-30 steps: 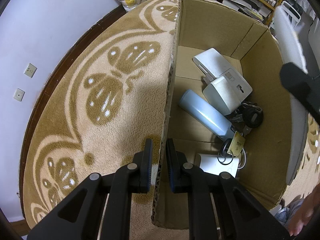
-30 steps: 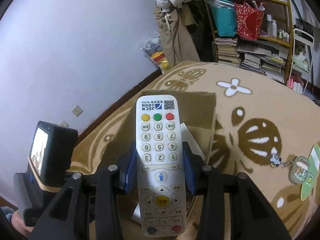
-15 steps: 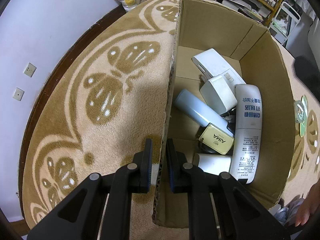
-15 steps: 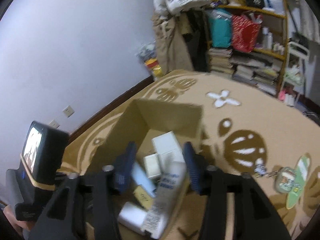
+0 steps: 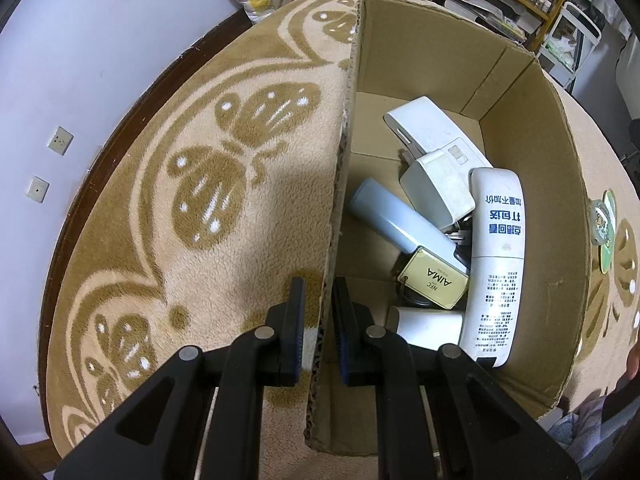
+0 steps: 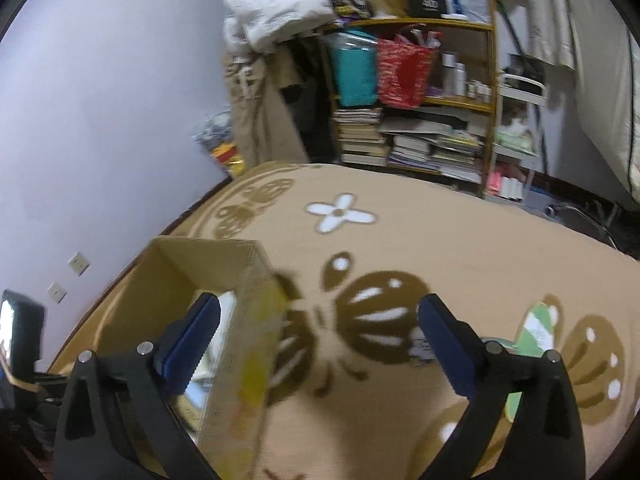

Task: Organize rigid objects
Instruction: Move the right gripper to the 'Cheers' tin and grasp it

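We see an open brown cardboard box (image 5: 520, 92) on a tan fleece blanket with brown butterfly patterns (image 5: 224, 184). Inside the box, a long white remote control (image 5: 498, 264) lies face down against the right wall, its printed back showing. Beside it in the box rest a pale blue cylinder (image 5: 396, 224), a white plug-in adapter (image 5: 436, 190), a flat white device (image 5: 432, 128) toward the far wall, and a cream tag reading AIMA (image 5: 434, 282).

Our left claw (image 5: 318, 312) is clenched on the box's near left wall, holding it steady. Our right claw (image 6: 320, 332) is just outside the box's right wall, its jaws opening with nothing between them.

Several items look packed. A green-and-white keychain charm (image 6: 538, 330) lies on the blanket, right of the box, probably next.
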Motion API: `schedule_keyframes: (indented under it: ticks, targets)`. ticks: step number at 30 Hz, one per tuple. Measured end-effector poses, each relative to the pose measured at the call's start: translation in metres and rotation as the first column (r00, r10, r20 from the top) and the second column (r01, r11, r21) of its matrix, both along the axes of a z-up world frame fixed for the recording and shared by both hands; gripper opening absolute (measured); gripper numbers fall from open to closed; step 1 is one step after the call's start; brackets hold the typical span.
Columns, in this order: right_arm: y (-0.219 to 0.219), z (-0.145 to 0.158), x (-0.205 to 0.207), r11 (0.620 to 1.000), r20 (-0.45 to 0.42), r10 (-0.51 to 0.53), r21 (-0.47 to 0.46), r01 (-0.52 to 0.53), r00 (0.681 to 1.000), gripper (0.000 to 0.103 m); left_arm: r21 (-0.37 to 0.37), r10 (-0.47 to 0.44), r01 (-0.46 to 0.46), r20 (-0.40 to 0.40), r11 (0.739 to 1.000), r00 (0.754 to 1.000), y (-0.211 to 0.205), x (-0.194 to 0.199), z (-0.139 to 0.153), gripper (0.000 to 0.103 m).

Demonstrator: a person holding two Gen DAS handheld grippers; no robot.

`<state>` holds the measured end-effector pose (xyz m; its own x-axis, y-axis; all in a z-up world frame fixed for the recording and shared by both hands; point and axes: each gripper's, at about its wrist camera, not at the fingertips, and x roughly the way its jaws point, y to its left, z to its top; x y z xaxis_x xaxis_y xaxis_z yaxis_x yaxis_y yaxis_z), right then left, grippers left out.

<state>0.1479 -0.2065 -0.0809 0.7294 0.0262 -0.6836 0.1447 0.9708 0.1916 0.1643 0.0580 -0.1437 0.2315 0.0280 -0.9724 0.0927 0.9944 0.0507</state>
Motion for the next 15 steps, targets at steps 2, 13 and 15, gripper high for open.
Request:
schedule_keyframes:
  ticks: [2, 13, 15]
  targets:
    - [-0.011, -0.003, 0.001, 1.0, -0.003, -0.029, -0.005, 0.029, 1.0, 0.103, -0.001, 0.001, -0.001, 0.0, 1.0, 1.0, 0.0, 0.0, 0.0, 0.014]
    - [-0.079, -0.037, 0.0, 0.98, -0.087, -0.201, -0.006, 0.201, 0.976, 0.103, -0.008, 0.002, -0.002, -0.002, 1.0, 1.0, 0.0, 0.0, 0.0, 0.013]
    - [-0.088, -0.043, -0.002, 0.973, -0.101, -0.23, -0.011, 0.23, 0.968, 0.103, -0.011, 0.002, -0.003, -0.003, 1.0, 1.0, 0.0, 0.0, 0.0, 0.013]
